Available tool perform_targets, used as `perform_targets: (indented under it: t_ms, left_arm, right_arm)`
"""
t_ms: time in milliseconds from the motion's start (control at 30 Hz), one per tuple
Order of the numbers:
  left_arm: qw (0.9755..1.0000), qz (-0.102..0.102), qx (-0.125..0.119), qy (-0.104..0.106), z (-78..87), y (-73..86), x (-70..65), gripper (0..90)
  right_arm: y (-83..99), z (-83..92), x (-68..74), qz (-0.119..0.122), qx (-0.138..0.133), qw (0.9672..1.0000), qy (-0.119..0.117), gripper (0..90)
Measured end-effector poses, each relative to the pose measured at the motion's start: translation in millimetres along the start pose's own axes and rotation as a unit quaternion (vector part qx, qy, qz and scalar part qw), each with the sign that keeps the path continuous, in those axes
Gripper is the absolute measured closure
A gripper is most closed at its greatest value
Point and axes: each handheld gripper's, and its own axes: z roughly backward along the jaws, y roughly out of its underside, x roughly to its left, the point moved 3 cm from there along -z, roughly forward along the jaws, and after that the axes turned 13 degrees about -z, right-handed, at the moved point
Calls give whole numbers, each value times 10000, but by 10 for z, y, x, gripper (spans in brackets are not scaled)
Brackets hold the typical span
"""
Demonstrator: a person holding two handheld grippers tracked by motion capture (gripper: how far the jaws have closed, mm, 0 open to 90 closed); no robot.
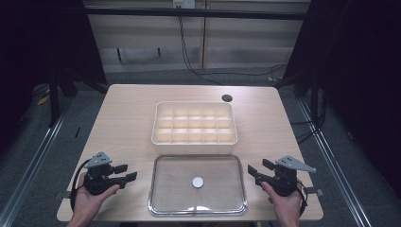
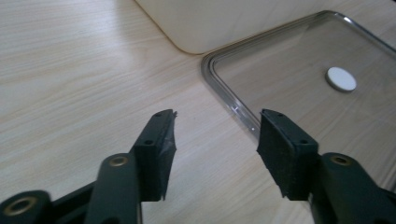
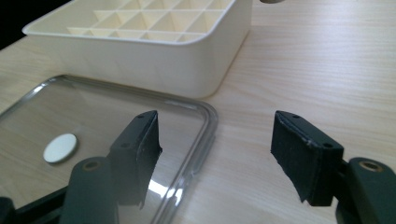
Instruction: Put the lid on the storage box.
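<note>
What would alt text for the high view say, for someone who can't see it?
A clear rectangular lid with a white disc at its centre lies on a wooden table, flanked by the open left gripper and right gripper. Behind it sits a cream divided box.
</note>
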Motion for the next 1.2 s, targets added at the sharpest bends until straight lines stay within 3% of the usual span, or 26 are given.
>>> perform_targets:
  t_ms: [233, 400, 433, 533, 633, 667, 767, 900, 933, 1033, 1067, 1200]
  left_arm:
    - [9997, -134, -38, 176, -41, -99, -78, 395]
    - [9994, -244, -21, 256, -77, -299, -59, 404]
    - [9992, -286, -122, 233, -84, -359, -58, 423]
    - [9993, -267, -128, 244, -139, -368, -48, 436]
    - [9990, -406, 42, 161, -213, -326, -46, 406]
    - [9992, -253, 54, 316, -286, -263, -38, 404]
    - [9990, -175, 224, 356, -361, -192, -20, 407]
    - [9992, -88, 175, 357, -363, -180, 10, 411]
    - [9991, -75, 168, 372, -367, -179, 15, 422]
    - [9988, -123, 107, 469, -389, -195, 8, 463]
    - [9987, -215, 167, 434, -405, -194, -17, 463]
    - [9981, -209, 317, 494, -480, -149, -77, 464]
  right_arm:
    - [-116, -88, 205, 32, 291, 9992, -271, 305]
    - [-191, -200, 271, 154, 543, 9980, -281, 307]
    - [-255, -250, 280, 96, 601, 9977, -299, 294]
    - [-289, -309, 263, 11, 711, 9966, -425, 291]
    - [-266, -377, 237, 12, 840, 9958, -376, 293]
    - [-249, -395, 227, 0, 894, 9953, -364, 315]
    - [-198, -456, 161, -25, 1049, 9938, -358, 361]
    - [-154, -487, 95, -112, 1123, 9930, -342, 409]
    - [-129, -500, 67, -139, 1180, 9924, -326, 452]
    - [-86, -516, 41, -124, 1143, 9932, -167, 469]
    - [-66, -520, 30, -164, 1165, 9929, -145, 470]
    - [12, -571, -4, -114, 1365, 9906, -31, 478]
